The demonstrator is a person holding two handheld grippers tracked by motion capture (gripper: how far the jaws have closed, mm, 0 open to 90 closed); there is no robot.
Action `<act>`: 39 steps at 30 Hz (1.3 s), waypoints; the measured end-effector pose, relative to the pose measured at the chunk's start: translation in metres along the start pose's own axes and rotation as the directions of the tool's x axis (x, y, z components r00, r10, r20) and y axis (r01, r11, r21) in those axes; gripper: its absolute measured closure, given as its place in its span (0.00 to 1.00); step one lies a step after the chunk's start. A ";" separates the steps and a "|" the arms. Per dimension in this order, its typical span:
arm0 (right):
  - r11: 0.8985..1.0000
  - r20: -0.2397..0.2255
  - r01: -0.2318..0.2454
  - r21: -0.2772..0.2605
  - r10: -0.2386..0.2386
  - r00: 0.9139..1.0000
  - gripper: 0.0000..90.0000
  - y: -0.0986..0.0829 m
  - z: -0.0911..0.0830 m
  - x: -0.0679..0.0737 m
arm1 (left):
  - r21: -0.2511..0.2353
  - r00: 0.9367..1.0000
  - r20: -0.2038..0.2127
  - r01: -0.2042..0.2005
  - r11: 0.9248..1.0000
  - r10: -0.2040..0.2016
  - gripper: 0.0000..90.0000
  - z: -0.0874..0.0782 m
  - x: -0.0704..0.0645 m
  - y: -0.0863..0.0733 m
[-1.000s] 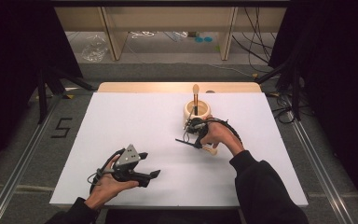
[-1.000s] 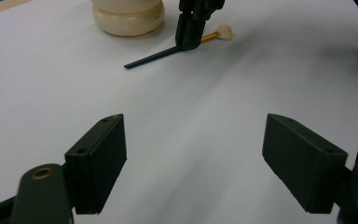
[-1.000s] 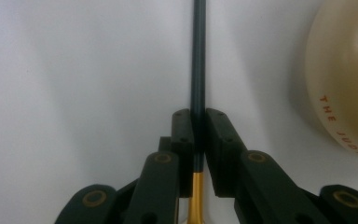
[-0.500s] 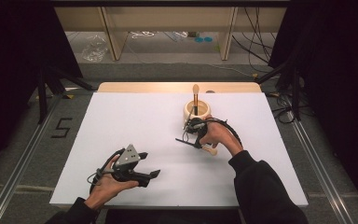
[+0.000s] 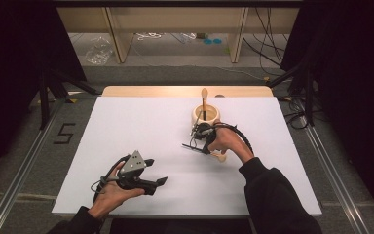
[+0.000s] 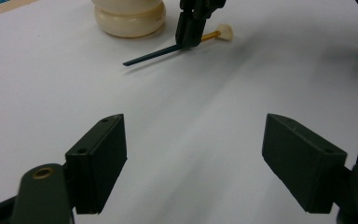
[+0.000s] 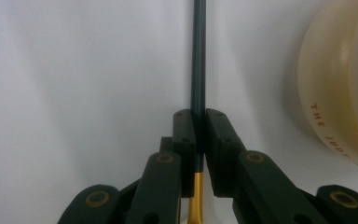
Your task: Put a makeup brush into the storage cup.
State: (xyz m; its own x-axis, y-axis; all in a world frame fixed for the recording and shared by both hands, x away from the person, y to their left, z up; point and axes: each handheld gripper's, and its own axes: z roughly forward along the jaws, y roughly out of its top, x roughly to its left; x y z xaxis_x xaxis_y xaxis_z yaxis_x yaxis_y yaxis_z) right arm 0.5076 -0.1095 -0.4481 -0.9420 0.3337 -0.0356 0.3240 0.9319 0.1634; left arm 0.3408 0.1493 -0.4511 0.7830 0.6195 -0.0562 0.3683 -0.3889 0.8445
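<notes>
Spoon point(image 5: 195, 147) low over white table point(image 5: 126, 126)

I see a white tabletop point(image 5: 126, 126) under the right gripper point(image 5: 197, 145), with its wooden edge point(image 5: 151, 91) just beyond. Far past the gripper stand wooden shelf legs point(image 5: 114, 34) and loose cables point(image 5: 268, 46) on the floor. A painted 5 point(image 5: 64, 132) lies well to its left.

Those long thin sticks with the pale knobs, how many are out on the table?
2. One stick stands upright in the cream holder. The other stick lies low over the white table, pinched between the right gripper jaws beside the holder.
</notes>
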 end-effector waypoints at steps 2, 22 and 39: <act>1.000 0.001 -0.002 -0.011 0.002 1.000 0.93 0.000 -0.003 0.001 | 0.001 1.000 0.003 0.000 1.000 0.000 0.24 0.000 0.000 0.000; 0.982 0.063 0.142 -0.128 -0.135 0.989 0.92 0.003 -0.048 0.032 | 0.027 0.999 -0.011 0.046 0.999 -0.046 0.24 0.004 0.026 -0.003; 0.950 0.077 0.283 -0.132 -0.274 0.959 0.92 0.010 -0.066 0.082 | 0.187 0.989 0.149 -0.050 0.981 0.022 0.27 0.010 0.039 0.019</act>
State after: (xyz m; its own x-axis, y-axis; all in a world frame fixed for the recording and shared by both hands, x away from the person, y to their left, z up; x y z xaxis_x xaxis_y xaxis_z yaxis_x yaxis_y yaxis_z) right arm 0.4278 -0.0818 -0.3843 -0.9851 0.0750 -0.1547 0.0300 0.9610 0.2750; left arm 0.3835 0.1592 -0.4425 0.8568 0.5024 -0.1157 0.4157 -0.5404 0.7316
